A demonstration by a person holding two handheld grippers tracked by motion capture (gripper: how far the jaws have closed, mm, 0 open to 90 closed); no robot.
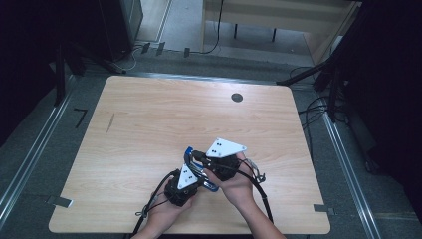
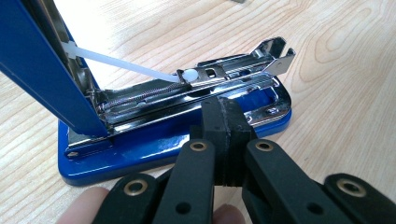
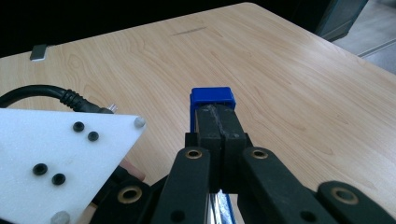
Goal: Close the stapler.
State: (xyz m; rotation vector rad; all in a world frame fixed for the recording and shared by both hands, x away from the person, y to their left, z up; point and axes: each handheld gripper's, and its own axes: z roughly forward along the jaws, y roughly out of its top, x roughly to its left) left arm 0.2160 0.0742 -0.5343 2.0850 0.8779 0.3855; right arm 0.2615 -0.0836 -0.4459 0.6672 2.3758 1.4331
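Observation:
A blue stapler [image 1: 210, 187] lies open on the wooden table [image 1: 164, 109] near its front edge. Its blue lid [image 2: 32, 65] is swung up, and the chrome magazine [image 2: 210, 79] with a white pusher rod lies bare over the blue base [image 2: 154, 149]. My left gripper [image 2: 223, 108] is shut, pads pressed together, tips at the near side of the base. My right gripper [image 3: 219, 115] is shut too, its tips lying against the raised lid's blue end [image 3: 212, 95]. In the high view both grippers, left [image 1: 199, 177] and right [image 1: 198, 158], meet over the stapler.
A black round spot [image 1: 237, 97] sits near the table's far edge and a dark streak [image 1: 110, 123] at its left. Tape strips [image 1: 59, 201] mark the front corners. Cables trail from both grippers toward the person. The left gripper's white plate [image 3: 51, 163] is close beside the right gripper.

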